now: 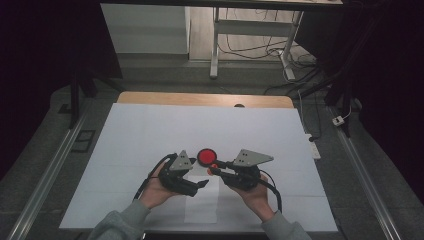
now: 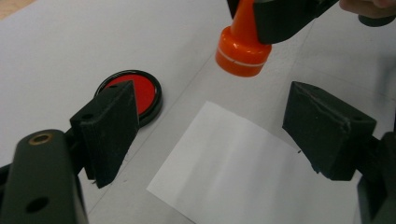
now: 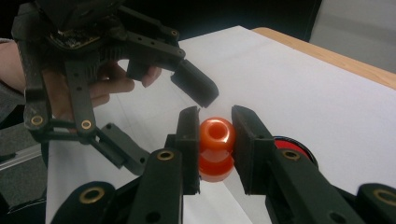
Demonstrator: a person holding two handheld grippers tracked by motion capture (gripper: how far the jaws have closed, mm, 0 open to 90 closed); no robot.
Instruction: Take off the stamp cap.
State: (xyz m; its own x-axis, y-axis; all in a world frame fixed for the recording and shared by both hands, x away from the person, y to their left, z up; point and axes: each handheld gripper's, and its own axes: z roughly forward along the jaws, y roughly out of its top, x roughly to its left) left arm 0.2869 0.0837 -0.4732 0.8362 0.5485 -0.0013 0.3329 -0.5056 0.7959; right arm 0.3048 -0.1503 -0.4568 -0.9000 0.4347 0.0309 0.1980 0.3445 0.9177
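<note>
step: stamp the paper | right gripper (image 3: 215,140) clamped on orange stamp (image 2: 241,49), held just above the table between ink pad (image 2: 142,93) and paper slip (image 2: 247,168) | left gripper (image 2: 210,135) jaws apart, empty, over slip | advice: pin slip, lower stamp upright, press flat

Orange stamp (image 3: 216,148) upright, above the table between red ink pad (image 2: 138,91) and white paper slip (image 2: 252,168).
</note>
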